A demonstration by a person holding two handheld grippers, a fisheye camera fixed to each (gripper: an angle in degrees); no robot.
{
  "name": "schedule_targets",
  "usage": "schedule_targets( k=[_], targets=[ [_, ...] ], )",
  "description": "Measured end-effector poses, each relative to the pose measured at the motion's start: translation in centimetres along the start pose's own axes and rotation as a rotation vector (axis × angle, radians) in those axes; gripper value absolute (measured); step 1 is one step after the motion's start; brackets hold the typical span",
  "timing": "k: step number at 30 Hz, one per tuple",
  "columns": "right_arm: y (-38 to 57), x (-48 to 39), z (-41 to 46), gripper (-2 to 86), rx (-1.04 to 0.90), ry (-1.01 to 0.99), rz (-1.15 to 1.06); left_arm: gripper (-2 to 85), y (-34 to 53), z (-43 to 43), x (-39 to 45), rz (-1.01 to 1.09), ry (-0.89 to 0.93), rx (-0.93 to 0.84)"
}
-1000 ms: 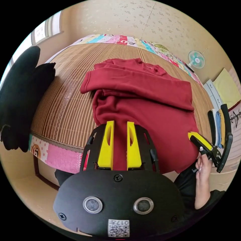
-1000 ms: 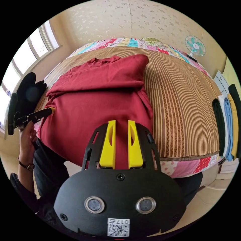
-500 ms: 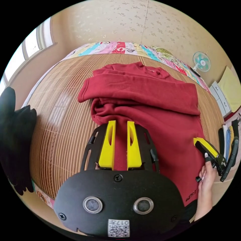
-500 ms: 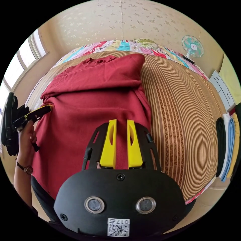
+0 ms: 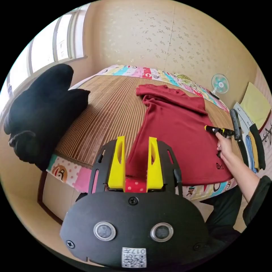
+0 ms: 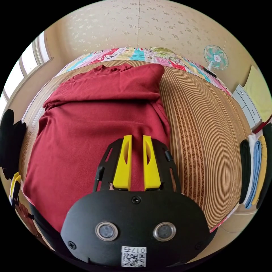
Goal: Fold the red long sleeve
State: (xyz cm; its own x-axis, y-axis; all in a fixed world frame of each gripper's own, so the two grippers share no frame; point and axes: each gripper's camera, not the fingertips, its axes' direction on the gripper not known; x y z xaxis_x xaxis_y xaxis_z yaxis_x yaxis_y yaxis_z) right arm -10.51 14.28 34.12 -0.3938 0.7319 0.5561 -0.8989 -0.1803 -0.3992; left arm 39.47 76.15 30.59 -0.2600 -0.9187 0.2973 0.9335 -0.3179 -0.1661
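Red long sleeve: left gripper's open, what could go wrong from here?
1. The left gripper is open and off the red long sleeve, while the right gripper pinches it; a pull from that one side could skew the cloth.
2. The hem hangs over the bed edge, so it might slide off.
3. The folded sleeve across the top lies unpinned and may unfold.
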Motion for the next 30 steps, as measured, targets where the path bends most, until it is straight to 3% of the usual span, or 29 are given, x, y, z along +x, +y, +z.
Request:
schedule_targets(
  k=[4,9,14,17,21,23,30],
  targets=[
    [-0.4,1.5,-1.6,6.8,-0.01,-0.042,-0.002,11.6,0.9,1.9,-3.8,-0.042,0.105,-0.203],
    [2.4,4.9,-6.9,7.0,0.0,-0.132,-0.044,6.0,0.9,0.7,-4.2,-0.028,0.194,-0.285],
    [12.5,13.7,-16.2,9.1,0.09,-0.235,0.042,5.2,2.6,-4.3,-4.8,-0.027,0.275,-0.222],
    [17.8,19.0,-17.6,10.3,0.011,-0.33,0.124,5.2,3.4,-6.4,-5.5,-0.042,0.35,-0.195],
    [21.2,23.5,-17.5,11.6,-0.038,-0.45,0.211,5.2,3.1,-7.6,-5.4,-0.022,0.325,-0.213],
    [21.5,25.5,-17.3,11.6,-0.018,-0.621,0.286,5.2,2.9,-7.8,-5.1,-0.026,0.312,-0.22],
    [20.5,26.1,-17.3,5.4,-0.146,-0.76,0.386,5.2,2.6,-9.3,-3.7,-0.052,0.196,-0.259]
  ],
)
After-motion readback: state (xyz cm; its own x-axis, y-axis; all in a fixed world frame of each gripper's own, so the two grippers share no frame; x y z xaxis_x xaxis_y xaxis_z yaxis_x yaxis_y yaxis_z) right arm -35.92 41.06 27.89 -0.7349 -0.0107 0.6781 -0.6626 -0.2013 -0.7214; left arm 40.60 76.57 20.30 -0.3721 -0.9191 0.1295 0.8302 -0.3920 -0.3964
